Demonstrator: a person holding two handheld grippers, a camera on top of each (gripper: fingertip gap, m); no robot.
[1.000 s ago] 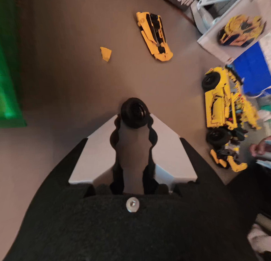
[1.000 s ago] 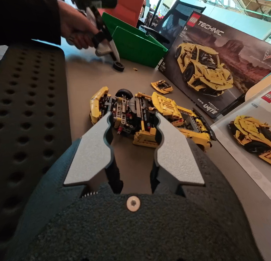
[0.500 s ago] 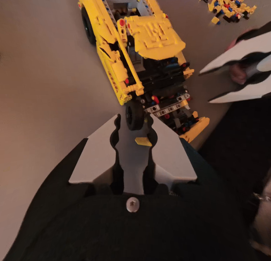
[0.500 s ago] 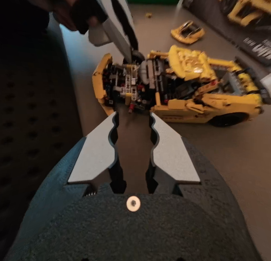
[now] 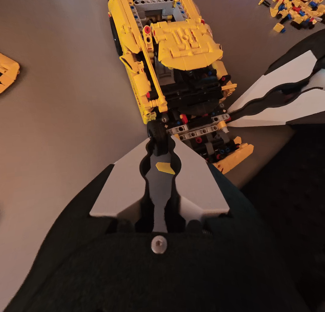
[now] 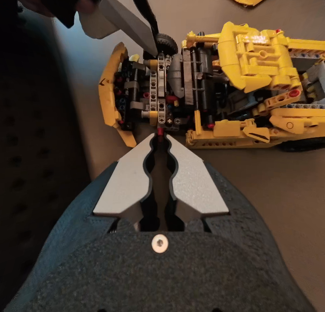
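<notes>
Plainly, in the left wrist view, the left gripper (image 5: 160,142) is pointing down along the counter (image 5: 61,119), its jaws clenching a small black wheel (image 5: 159,140) by the tread and pressing it against the front axle end of the yellow brick car (image 5: 175,61); a loose yellow tile (image 5: 165,167) is lying beneath. Light, rigid and snap-fitted, the car is probably liable to shed parts if squeezed hard. Opposite, in the right wrist view, the right gripper (image 6: 160,136) is reaching level toward the other axle end, its jaws nearly closed around a red pin (image 6: 160,131), seemingly bracing the chassis.
</notes>
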